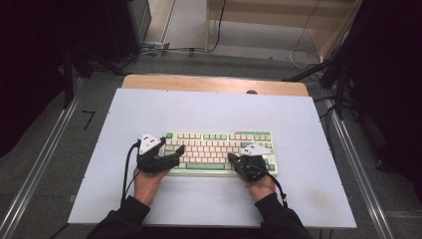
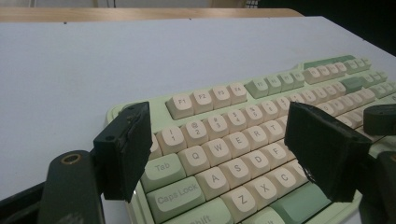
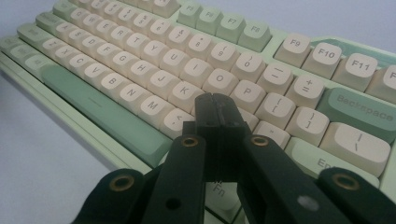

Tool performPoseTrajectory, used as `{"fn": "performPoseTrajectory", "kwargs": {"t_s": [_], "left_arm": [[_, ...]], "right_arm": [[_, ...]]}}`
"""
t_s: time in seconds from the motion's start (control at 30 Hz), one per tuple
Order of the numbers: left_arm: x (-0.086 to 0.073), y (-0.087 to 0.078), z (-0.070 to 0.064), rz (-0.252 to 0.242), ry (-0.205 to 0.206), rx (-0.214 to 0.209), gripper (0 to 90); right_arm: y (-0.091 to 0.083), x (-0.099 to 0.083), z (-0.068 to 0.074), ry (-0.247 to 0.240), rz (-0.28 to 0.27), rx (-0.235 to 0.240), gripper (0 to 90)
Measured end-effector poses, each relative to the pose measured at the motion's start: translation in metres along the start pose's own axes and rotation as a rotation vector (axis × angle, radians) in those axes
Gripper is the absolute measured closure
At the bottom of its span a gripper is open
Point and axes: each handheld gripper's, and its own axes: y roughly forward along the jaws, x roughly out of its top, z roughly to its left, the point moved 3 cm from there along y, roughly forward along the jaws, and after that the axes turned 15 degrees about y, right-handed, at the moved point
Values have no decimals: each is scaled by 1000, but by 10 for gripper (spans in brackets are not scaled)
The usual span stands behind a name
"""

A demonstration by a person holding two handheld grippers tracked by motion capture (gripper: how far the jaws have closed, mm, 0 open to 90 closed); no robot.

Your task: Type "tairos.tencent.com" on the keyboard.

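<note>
Keyboard lies flat at centre frame on the bench. Left gripper spread wide over the left-hand keys, holding nothing. Right gripper pinched closed and empty, tip low over the keys near L. Likely key-pressing underway; no sign in the keys themselves of how much is done.

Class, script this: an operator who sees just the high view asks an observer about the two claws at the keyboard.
Operator: Is the left claw open?
Observer: Yes. Its jaws stand wide apart, and the left gripper view shows the keyboard's Q, W, E and R keys between them.
Operator: And the right claw?
Observer: Shut. Its jaws are pressed together, and the tip is beside the K key.
</note>
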Motion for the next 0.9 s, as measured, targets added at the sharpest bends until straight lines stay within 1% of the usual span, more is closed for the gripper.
{"fn": "performPoseTrajectory", "kwargs": {"t_s": [0.43,0.5,0.73,0.77,0.83,0.9], "left_arm": [[-2,-4,1,4,-7,7,235],[-2,-4,1,4,-7,6,235],[-2,-4,0,2,-5,2,235],[-2,-4,0,3,-5,1,235],[-2,-4,0,2,-5,0,236],[-3,-4,0,4,-5,2,235]], "right_arm": [[2,-1,1,-8,3,2,877],[3,-2,1,-11,11,-1,877],[3,-2,1,-2,7,2,876],[2,-1,1,1,0,5,866],[-1,1,1,13,-15,19,798],[-2,3,0,28,-28,28,706]]}}
